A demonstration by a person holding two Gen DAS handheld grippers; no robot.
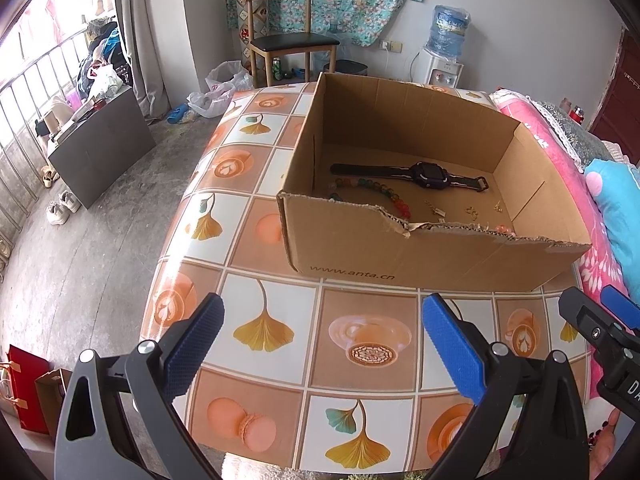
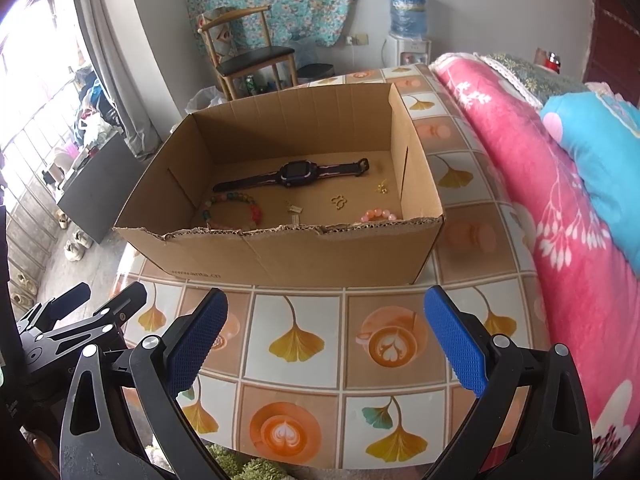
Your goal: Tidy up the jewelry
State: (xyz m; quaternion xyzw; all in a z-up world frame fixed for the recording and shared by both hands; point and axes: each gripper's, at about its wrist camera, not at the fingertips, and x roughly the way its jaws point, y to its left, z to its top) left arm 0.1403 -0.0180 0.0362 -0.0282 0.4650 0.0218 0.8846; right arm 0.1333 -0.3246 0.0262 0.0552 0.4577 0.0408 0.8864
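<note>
Both tongs, left and right, gape wide over tabletop. Watch, bead bracelet in box; pink bracelet clear only in right view.

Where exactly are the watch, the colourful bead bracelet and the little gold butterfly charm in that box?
Black wristwatch with dark strap (image 2: 298, 171): right wrist view, on its square face.
Multicoloured bead bracelet (image 2: 256, 212): right wrist view, on the red beads.
Gold butterfly-shaped charm (image 2: 339, 201): right wrist view, on its middle.
</note>
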